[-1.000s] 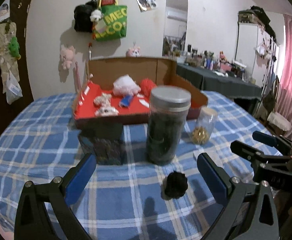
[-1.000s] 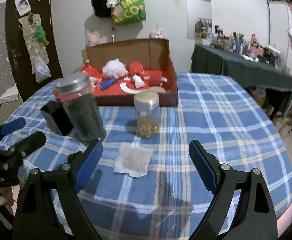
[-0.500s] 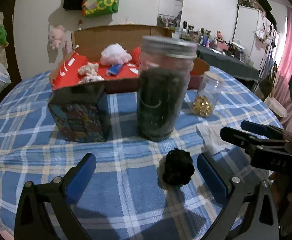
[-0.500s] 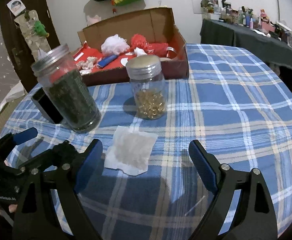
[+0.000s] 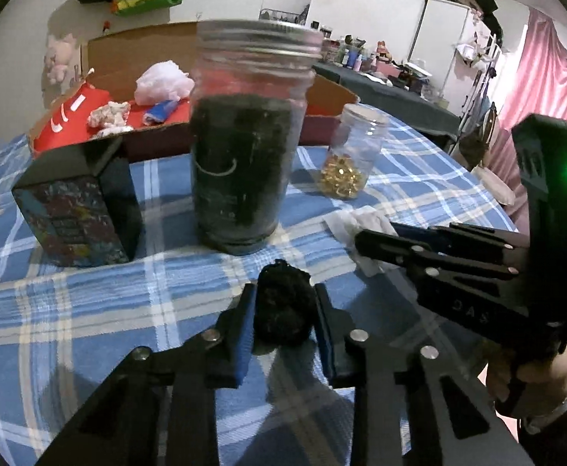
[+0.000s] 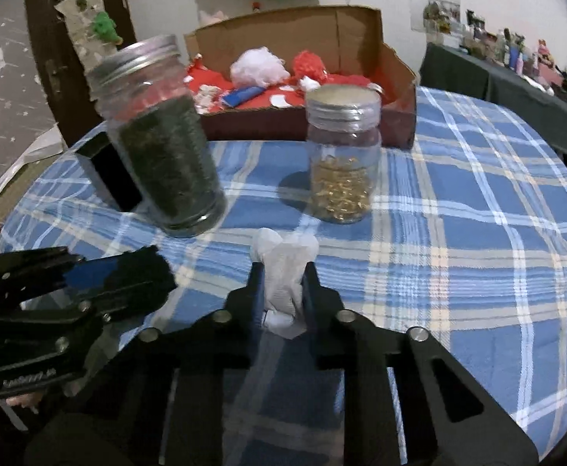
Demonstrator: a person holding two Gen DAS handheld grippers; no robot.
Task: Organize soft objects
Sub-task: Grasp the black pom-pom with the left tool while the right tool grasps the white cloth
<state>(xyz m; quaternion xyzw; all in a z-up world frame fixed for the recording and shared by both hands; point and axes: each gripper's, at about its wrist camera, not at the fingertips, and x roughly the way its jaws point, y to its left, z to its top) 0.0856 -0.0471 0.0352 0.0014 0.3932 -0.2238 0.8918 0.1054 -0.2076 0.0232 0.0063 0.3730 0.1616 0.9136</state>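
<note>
A round table (image 6: 477,202) with a blue plaid cloth stands in a crowded room. On it are a big jar (image 5: 244,147) full of dark stuff, a small jar (image 6: 341,159) with golden pieces, a dark box (image 5: 73,209) and an open carton (image 6: 322,77) with soft things on red lining. The left gripper (image 5: 283,310) has just closed its jaws and now pinches the black fluffy ball (image 5: 283,306) in front of the big jar. The right gripper (image 6: 283,283) has also just closed, and it squeezes the white tissue (image 6: 285,268) into a bunch, on the cloth just before the small jar.
</note>
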